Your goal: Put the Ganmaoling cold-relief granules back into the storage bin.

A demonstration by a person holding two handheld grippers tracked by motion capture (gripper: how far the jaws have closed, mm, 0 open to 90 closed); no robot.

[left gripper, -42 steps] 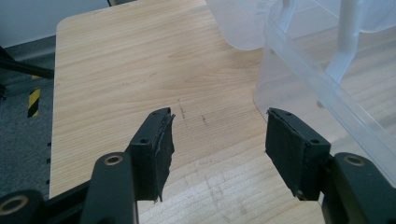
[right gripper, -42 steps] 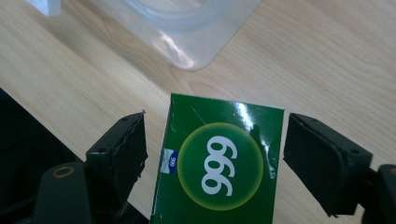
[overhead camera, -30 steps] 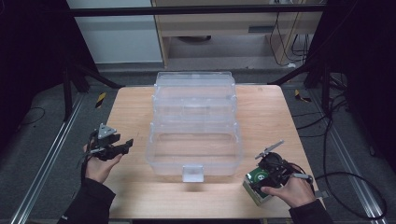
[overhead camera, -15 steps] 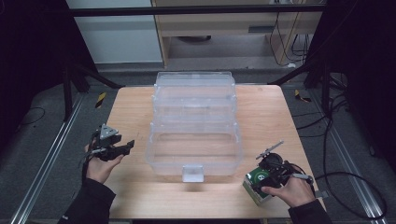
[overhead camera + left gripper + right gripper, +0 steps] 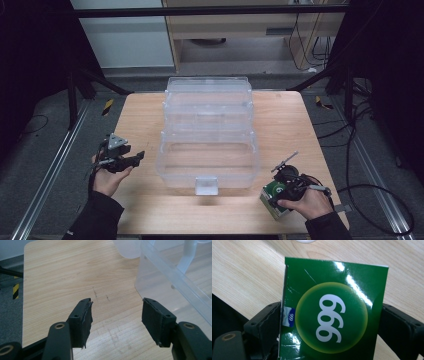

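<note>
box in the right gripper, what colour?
Green box with white digits on a yellow-ringed circle; clearest in the right gripper view.

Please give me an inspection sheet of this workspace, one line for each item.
Surface: wooden table, faint scuffs.
Job's things: green box marked 999; clear tiered plastic organizer, open at table centre.
Clutter: nothing seen.
Tongs: left tongs open, nothing between them, beside the organizer; right tongs shut on the green box at the front right corner.
Cables: black cables on the floor at right.
Surroundings: grey floor, cabinets behind.
</note>
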